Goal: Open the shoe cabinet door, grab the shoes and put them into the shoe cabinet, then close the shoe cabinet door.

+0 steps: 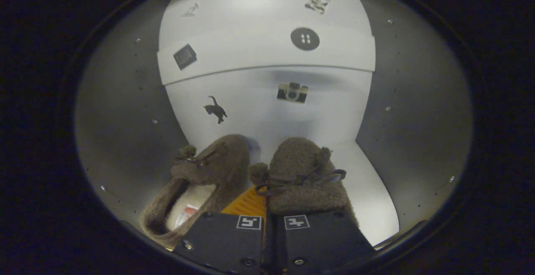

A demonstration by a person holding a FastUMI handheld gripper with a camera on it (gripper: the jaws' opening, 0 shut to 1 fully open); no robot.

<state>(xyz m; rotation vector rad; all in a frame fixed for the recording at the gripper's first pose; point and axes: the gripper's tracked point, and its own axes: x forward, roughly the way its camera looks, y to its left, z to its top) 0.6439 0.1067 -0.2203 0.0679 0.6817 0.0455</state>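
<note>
The gripper [267, 225] has its fingers drawn close together, with barely a slit between them, and they seem to pinch the adjoining inner edges of the two shoes; the actual contact is hidden behind the finger bodies, so whether both press on a shoe cannot be told. The left shoe [200, 187], a brown fuzzy slipper with a pale lining and a small tag inside, lies tilted just ahead of the left finger, its opening facing the gripper. The right shoe [303, 183] sits beside it, touching it, just ahead of the right finger, with a dark lace bow across its top and a pompom at its side. An orange ribbed patch [247, 204] shows between the shoes, right at the fingertips. Beyond the shoes stands the white cabinet [267, 57], bearing a cat sticker [216, 110], a camera sticker [292, 92] and a round button sticker [305, 39].
</note>
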